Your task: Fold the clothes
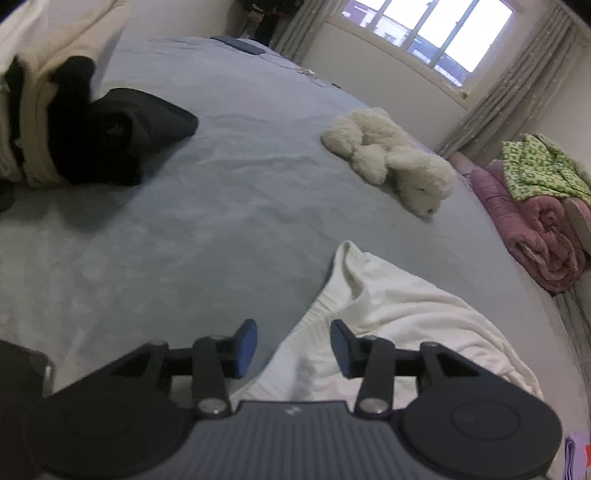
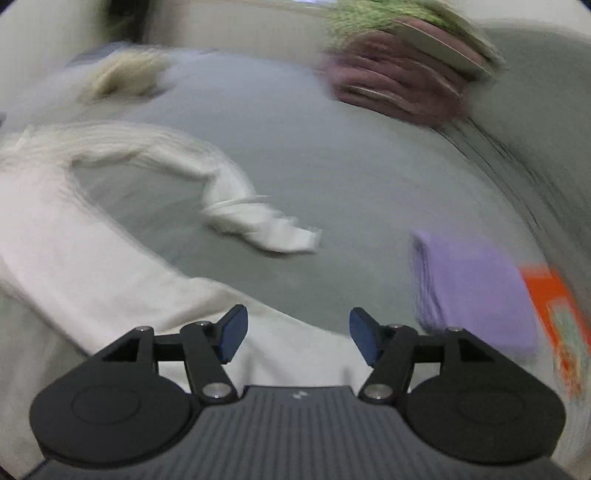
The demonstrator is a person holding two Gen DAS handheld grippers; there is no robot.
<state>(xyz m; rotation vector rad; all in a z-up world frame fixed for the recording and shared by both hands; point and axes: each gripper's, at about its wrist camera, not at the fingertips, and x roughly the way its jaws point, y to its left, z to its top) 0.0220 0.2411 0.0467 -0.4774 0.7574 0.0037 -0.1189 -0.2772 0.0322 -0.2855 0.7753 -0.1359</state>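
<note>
Blue pads on the left gripper (image 1: pixel 293 345) are standing apart, and nothing is being pinched between them; the ribbed edge of the white garment (image 1: pixel 388 317) is lying on the bed below the gap. Blue pads on the right gripper (image 2: pixel 297 339) are likewise gaping, a little wider, and are gripping nothing, with the same white garment (image 2: pixel 74 251) spreading under and to the left of them.

Farther out in the right wrist view, which is smeared by motion, a sleeve (image 2: pixel 236 195) of the garment is trailing across the grey bedsheet (image 2: pixel 332 166) and ending in a twisted cuff. A purple folded cloth (image 2: pixel 476 291) is sitting near the right finger, with something orange (image 2: pixel 554 306) just beside it.

Farther out in the left wrist view, a white plush toy (image 1: pixel 391 158) is lying on the grey bedsheet (image 1: pixel 221 206), well apart from the garment. A black garment (image 1: pixel 122 136) is resting at the left beside a cream and black pile (image 1: pixel 40 110). A pink rolled quilt (image 1: pixel 535 229) with a green patterned cloth (image 1: pixel 539 166) on top is sitting at the right, below the window (image 1: pixel 428 29).
</note>
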